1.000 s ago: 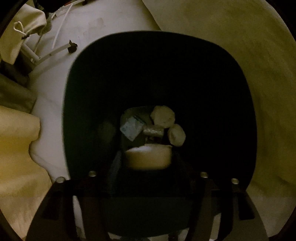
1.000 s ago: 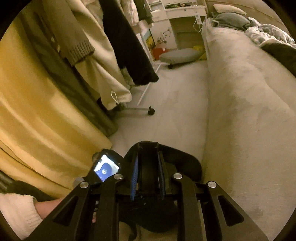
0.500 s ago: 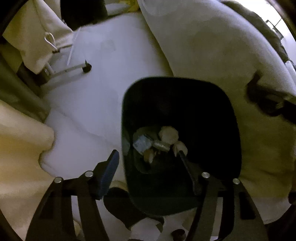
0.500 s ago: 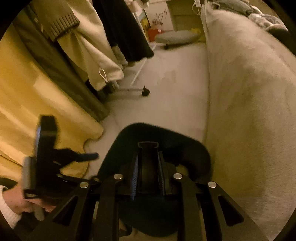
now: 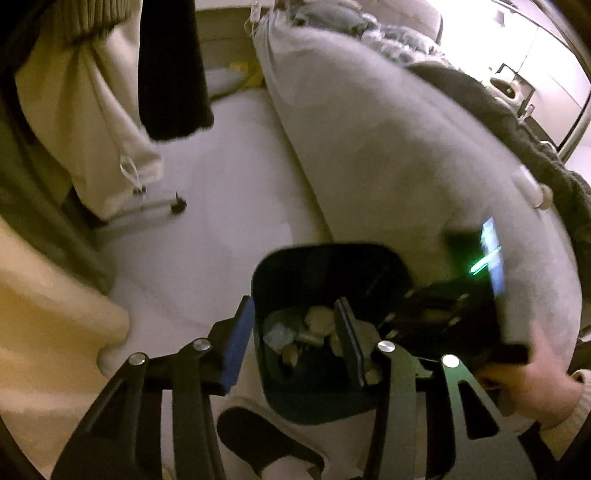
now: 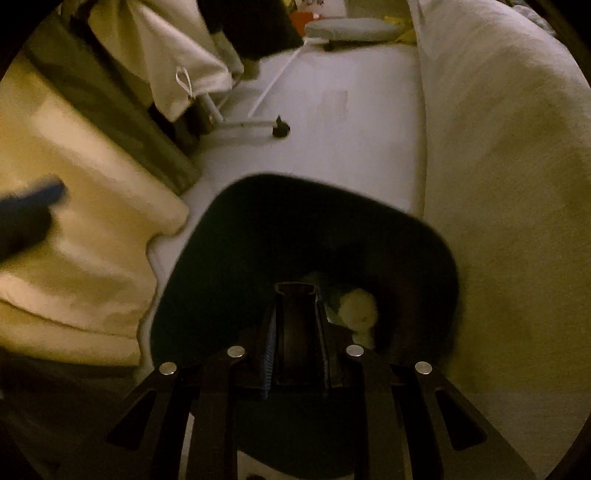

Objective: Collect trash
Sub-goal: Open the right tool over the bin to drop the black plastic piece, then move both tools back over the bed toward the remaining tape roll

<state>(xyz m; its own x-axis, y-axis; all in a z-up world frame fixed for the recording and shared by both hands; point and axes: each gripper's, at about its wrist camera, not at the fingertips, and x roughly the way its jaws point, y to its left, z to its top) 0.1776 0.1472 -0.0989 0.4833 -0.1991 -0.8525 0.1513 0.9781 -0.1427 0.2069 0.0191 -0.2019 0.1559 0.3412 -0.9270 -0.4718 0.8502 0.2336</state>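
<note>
A black trash bin [image 5: 328, 266] stands on the pale floor between the bed and the hanging clothes. Several crumpled paper balls and wrappers [image 5: 314, 328] lie at its bottom. My left gripper [image 5: 291, 332] is open and empty, held above the bin's near left rim. My right gripper [image 6: 297, 321] is shut on a dark flat object [image 6: 295, 332], held over the bin [image 6: 258, 240]. A crumpled paper ball [image 6: 358, 308] shows in the bin beside it. The right gripper's body and the hand holding it show at the right of the left wrist view [image 5: 461, 314].
A grey bed [image 5: 388, 147] runs along the right. Hanging clothes [image 5: 85, 110] and a wheeled rack foot [image 5: 177, 206] stand at left. A yellow blanket [image 6: 74, 221] lies at the left. A grey cushion [image 6: 347, 29] lies far back. A dark slipper [image 5: 266, 443] is below the bin.
My left gripper opened, dropped its paper ball into the bin and rose up and back. My right gripper moved closer over the bin, still shut.
</note>
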